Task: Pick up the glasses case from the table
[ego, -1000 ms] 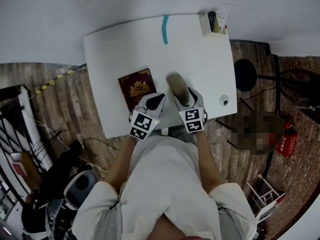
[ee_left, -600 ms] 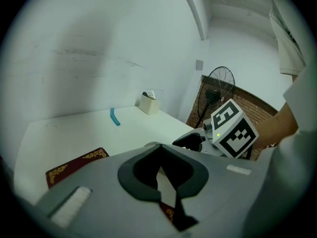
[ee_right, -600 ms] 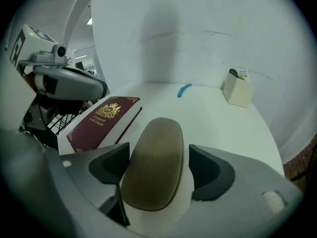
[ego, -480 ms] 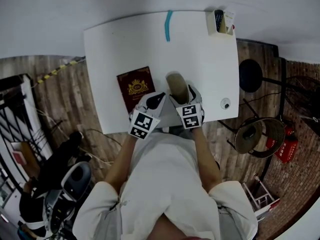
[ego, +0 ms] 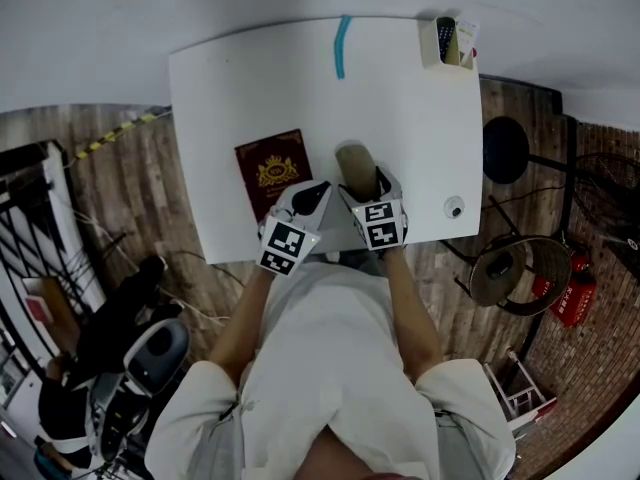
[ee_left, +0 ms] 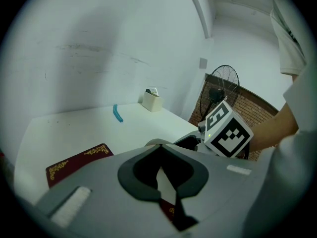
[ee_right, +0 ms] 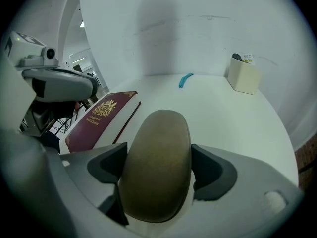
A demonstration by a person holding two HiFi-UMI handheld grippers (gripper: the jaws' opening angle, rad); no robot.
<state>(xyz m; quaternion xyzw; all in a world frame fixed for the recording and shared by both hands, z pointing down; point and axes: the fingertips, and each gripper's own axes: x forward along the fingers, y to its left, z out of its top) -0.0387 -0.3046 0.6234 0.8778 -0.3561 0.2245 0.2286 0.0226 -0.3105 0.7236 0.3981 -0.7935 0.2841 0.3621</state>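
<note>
Grab's lined up, not squeezed yet
Right gripper point(ee_right: 157, 168) spread around the glasses case point(ee_right: 161, 133) near the table point(ee_right: 223, 120)'s front edge; squeeze and lift next, I'd say. Left gripper point(ee_left: 159, 150) pressed together, empty.

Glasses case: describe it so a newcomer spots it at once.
Look on the white table, near the person's edge, right of the maroon passport. The glasses case is the olive-brown, rounded oblong shell between the right gripper's open jaws; its neighbour is flat and red.

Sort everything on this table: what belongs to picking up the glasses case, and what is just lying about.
Job: glasses case; right gripper, fingers open around it.
Lying about: dark red passport; blue strip; cream desk holder; small round object.
</note>
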